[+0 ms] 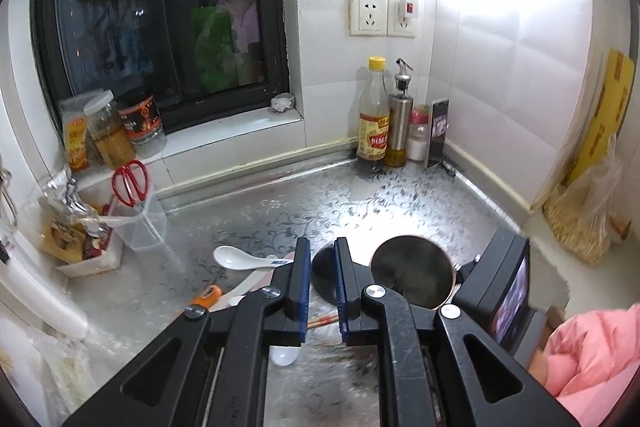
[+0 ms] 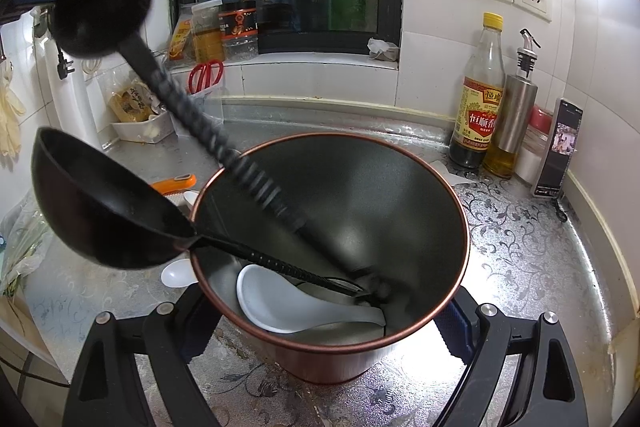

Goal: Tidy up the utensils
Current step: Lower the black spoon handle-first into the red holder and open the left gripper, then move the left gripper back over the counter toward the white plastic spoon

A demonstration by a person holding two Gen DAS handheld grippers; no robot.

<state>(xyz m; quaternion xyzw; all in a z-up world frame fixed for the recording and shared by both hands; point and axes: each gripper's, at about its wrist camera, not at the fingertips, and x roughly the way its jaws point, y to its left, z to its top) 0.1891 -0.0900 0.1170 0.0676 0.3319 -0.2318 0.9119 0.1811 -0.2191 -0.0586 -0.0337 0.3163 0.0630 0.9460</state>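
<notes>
The right gripper clamps its fingers around the copper-rimmed utensil cup on the worktop; two black ladles and a white spoon stand inside. The left gripper has parted fingers, gripping nothing.

Glossy embossed metal counter — matt-black cup.

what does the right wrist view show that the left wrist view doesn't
Only the right wrist view: the inside of the cup, with a white spoon at the bottom and two black ladles leaning out, and the right hand-held gripper clamped on the cup. Only the left wrist view: a pink sleeve, and chopsticks on the counter. Both: red scissors, vinegar bottle, wall sockets.
</notes>
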